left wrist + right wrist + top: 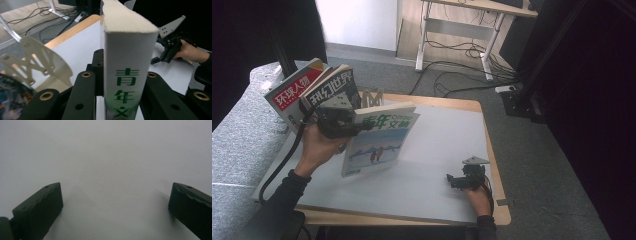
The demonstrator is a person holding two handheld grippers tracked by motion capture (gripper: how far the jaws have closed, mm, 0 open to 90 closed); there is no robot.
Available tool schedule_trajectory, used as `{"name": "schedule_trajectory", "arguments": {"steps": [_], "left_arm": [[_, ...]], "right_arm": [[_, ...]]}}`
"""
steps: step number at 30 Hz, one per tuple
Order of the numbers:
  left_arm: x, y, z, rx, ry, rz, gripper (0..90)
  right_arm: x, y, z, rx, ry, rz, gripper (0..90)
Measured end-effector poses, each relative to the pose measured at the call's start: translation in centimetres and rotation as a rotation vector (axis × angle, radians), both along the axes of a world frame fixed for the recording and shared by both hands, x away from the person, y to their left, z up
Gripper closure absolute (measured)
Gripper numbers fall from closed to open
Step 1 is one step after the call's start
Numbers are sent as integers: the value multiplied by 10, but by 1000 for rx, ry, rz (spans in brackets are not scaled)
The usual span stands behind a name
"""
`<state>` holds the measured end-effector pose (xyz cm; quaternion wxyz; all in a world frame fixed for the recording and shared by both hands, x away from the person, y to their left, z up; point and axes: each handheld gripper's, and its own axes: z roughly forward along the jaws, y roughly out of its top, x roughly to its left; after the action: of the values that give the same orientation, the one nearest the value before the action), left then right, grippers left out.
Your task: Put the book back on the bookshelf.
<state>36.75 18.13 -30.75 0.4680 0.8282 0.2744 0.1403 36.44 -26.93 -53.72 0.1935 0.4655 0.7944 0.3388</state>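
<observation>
The left gripper (362, 125) is clamped on the spine of a magazine (377, 142), holding it lifted over the table's (437, 150) left side; green characters read 青年文摘. It looks mid-carry toward the rack (371, 96), where 环球人物 (294, 90) and 科幻世界 (332, 92) stand; next comes lining up with a free slot. The right gripper (451, 180) rests gaping, near right.

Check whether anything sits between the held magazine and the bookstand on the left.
Nothing visible does. The left gripper holds the magazine by its spine, just right of the bookstand, where two magazines already lean at its left.
</observation>
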Motion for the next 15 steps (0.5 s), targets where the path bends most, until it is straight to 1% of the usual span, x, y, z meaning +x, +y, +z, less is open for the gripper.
{"name": "schedule_trajectory", "arguments": {"steps": [5,15], "left_arm": [[2,15,8,-15,-2,33,744],[7,35,18,-28,-7,95,744]], "right_arm": [[0,0,0,0,0,0,0],[0,0,0,0,0,0,0]]}}
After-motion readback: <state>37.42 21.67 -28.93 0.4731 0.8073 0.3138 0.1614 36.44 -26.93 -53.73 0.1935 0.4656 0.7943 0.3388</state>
